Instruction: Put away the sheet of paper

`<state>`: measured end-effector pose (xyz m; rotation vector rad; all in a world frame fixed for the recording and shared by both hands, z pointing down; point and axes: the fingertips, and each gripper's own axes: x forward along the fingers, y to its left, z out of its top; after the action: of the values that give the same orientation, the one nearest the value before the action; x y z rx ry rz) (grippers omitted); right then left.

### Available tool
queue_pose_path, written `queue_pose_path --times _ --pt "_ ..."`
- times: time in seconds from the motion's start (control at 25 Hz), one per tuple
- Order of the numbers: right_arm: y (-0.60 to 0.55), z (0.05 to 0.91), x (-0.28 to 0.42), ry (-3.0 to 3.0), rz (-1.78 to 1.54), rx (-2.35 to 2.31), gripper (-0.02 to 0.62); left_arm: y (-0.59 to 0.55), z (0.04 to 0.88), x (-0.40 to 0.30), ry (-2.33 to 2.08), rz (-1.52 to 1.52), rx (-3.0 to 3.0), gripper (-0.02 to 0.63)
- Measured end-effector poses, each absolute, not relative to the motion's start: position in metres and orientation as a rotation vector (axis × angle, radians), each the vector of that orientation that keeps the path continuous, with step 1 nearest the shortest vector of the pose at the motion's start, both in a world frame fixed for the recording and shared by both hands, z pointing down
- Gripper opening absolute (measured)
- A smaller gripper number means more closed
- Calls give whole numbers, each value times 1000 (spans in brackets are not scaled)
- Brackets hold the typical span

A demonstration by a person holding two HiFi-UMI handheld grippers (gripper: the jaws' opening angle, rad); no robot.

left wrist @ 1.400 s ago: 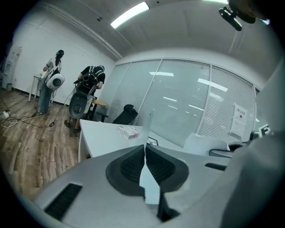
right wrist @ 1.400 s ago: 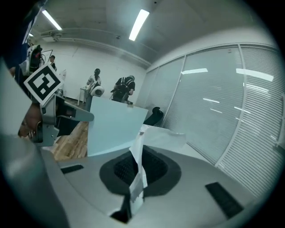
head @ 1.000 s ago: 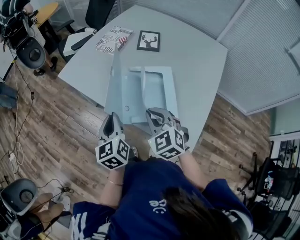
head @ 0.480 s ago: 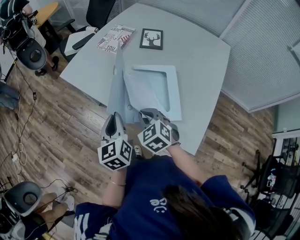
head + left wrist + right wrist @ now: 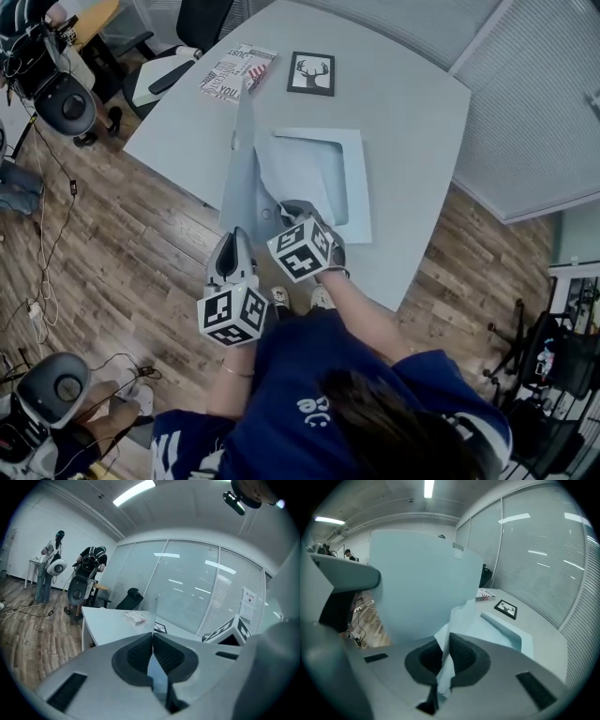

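Head view: left fingers (image 5: 225,255) pinch upright folder cover (image 5: 242,159), right fingers (image 5: 305,208) pinch paper (image 5: 281,172); deer picture (image 5: 311,73), booklet (image 5: 238,71) beyond.

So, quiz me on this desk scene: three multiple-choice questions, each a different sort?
1. The deer picture lies: A. on the table beyond the folder B. inside the folder C. on the floor
2. Hand-held grippers in use: A. one B. two C. three
3. The right hand-held gripper is: A. wide open B. shut on the sheet of paper C. shut on a cup
1 A: it lies past the folder's far edge. 2 B: the left hand-held gripper plus the right. 3 B: paper is pinched between its jaws.
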<state>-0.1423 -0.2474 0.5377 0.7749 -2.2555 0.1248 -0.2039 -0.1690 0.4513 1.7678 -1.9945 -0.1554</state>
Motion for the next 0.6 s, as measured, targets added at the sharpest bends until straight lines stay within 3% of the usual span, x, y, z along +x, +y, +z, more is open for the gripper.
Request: queue_pose_path --times 0.6 --pt "-269 587 -152 -2158 182 660 9 -168 453 -209 -1974 -150 1763 9"
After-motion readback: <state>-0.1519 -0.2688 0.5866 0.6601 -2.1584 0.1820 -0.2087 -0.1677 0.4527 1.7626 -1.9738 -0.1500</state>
